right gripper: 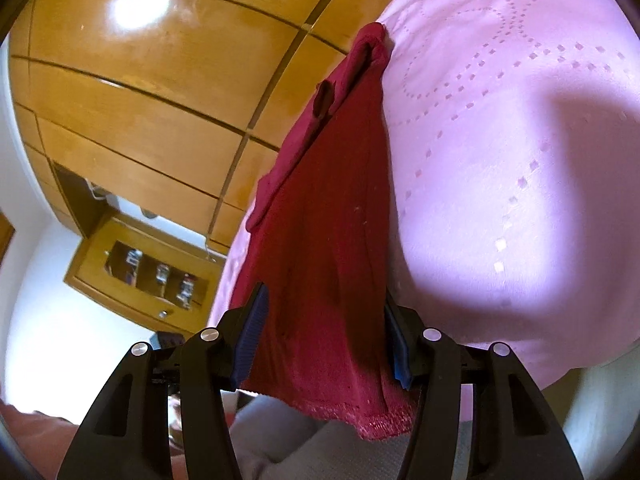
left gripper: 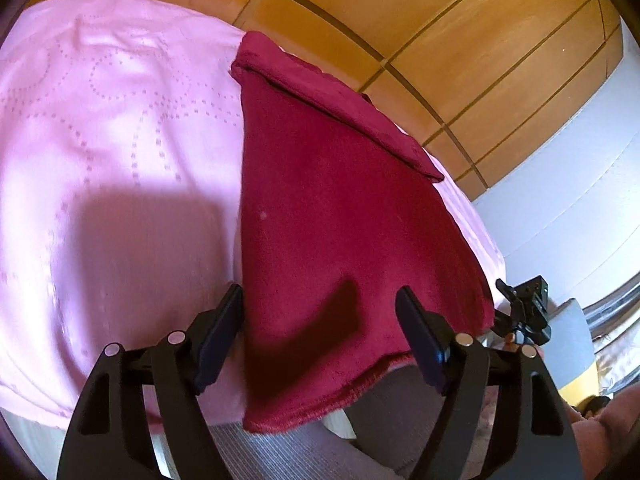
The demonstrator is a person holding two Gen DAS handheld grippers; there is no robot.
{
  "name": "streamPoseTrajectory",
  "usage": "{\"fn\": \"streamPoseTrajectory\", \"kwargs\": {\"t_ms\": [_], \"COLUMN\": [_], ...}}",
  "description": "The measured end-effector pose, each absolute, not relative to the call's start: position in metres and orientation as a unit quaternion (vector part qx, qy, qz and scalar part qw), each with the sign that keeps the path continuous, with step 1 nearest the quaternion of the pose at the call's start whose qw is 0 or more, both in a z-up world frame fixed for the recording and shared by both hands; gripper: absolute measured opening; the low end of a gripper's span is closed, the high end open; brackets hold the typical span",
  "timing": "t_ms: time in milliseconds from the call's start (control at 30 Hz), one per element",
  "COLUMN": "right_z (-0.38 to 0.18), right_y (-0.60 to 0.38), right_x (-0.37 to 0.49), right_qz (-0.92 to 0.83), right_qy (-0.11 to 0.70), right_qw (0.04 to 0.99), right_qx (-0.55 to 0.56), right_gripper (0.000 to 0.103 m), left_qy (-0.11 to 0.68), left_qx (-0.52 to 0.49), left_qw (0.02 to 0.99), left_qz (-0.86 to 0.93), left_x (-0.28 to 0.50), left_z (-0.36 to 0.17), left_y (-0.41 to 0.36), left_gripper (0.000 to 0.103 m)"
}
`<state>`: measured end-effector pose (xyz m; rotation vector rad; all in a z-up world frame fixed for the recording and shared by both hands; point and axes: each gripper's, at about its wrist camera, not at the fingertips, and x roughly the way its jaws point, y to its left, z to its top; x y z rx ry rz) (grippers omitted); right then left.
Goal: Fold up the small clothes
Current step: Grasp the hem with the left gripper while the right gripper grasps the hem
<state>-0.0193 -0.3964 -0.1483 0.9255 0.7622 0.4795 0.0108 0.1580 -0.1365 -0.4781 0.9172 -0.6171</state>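
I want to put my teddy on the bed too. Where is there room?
The big free patch is the pink bedspread beside the red cloth, on the side away from the wooden wardrobe. It is crowded at the near edge, where the open left tool and open right tool straddle the cloth's hem.

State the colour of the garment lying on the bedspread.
Dark red garment, on the pink bedspread; clearest in the left wrist view.

I see glossy wooden wardrobe panels [right gripper: 132, 92], white wall [left gripper: 560, 208], pink bedspread [left gripper: 120, 140], wooden shelf niche [right gripper: 152, 268].
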Motion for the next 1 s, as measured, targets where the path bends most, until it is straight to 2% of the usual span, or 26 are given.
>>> {"fn": "streamPoseTrajectory", "kwargs": {"t_ms": [100, 167, 300, 333, 367, 400, 433, 533, 700, 1000], "right_z": [-0.15, -0.151, -0.152, -0.154, -0.154, -0.153, -0.151, -0.144, -0.139, -0.122], "right_y": [-0.395, -0.394, -0.392, -0.393, -0.393, -0.393, -0.391, -0.386, -0.39, -0.389], "right_x": [-0.021, -0.02, -0.021, -0.021, -0.021, -0.022, -0.023, -0.025, -0.03, -0.048], "right_qz": [0.226, 0.232, 0.236, 0.234, 0.234, 0.233, 0.228, 0.21, 0.207, 0.246], "right_qy": [0.356, 0.358, 0.363, 0.363, 0.363, 0.362, 0.366, 0.379, 0.368, 0.34], "right_qw": [0.792, 0.788, 0.78, 0.775, 0.774, 0.775, 0.782, 0.804, 0.811, 0.816], "right_qx": [0.441, 0.445, 0.452, 0.461, 0.464, 0.463, 0.45, 0.407, 0.405, 0.398], "right_gripper": [0.054, 0.054, 0.054, 0.054, 0.051, 0.034, 0.023, 0.013, 0.009, 0.009], "left_qy": [0.444, 0.454, 0.473, 0.475, 0.478, 0.482, 0.484, 0.475, 0.449, 0.422], "left_qx": [-0.222, -0.226, -0.242, -0.238, -0.235, -0.231, -0.228, -0.204, -0.199, -0.209], "left_qw": [0.816, 0.808, 0.791, 0.792, 0.79, 0.788, 0.787, 0.801, 0.82, 0.823], "left_qz": [-0.296, -0.301, -0.303, -0.302, -0.303, -0.306, -0.308, -0.302, -0.295, -0.317], "left_x": [0.01, 0.009, 0.014, 0.015, 0.014, 0.015, 0.015, 0.011, 0.004, -0.012], "left_z": [-0.138, -0.141, -0.148, -0.148, -0.149, -0.149, -0.149, -0.142, -0.123, -0.095], "left_y": [0.155, 0.155, 0.151, 0.149, 0.148, 0.145, 0.145, 0.14, 0.143, 0.157], "left_gripper": [0.064, 0.045, 0.031, 0.023, 0.014, 0.011, 0.009, 0.008, 0.006, 0.006]}}
